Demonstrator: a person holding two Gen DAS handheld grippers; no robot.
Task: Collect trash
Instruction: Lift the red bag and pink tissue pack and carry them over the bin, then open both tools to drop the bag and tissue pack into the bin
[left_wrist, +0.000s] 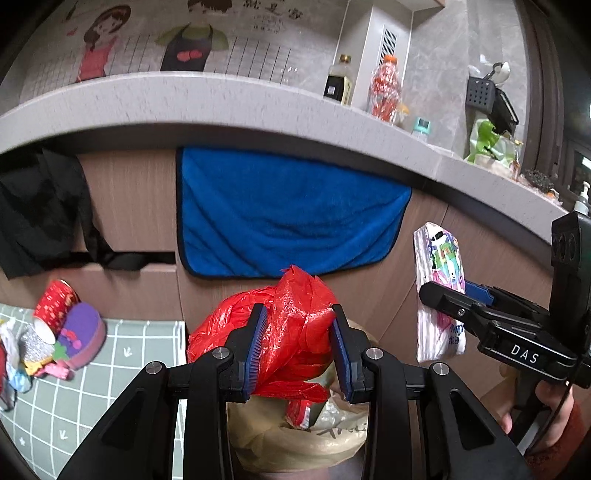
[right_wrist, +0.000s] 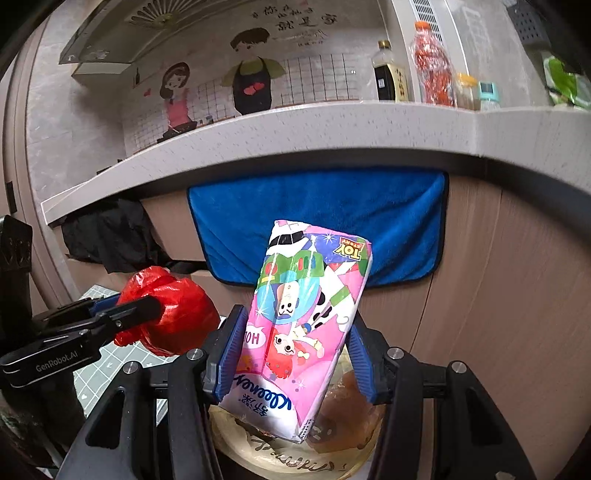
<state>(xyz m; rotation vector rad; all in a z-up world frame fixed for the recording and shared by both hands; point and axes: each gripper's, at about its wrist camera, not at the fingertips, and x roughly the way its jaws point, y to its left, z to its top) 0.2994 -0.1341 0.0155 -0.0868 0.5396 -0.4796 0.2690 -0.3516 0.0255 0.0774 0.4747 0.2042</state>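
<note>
The left gripper (left_wrist: 299, 332) is clutching a crumpled red plastic bag (left_wrist: 291, 325); the right gripper (right_wrist: 295, 354) is gripping a Kleenex tissue pack (right_wrist: 306, 317) above the lined trash bin (right_wrist: 354, 450).

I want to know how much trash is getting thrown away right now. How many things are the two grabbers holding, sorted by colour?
Red: 1, the crumpled red plastic bag in the left gripper.
Pink: 1, the pink cartoon tissue pack in the right gripper.
Total: 2
</note>
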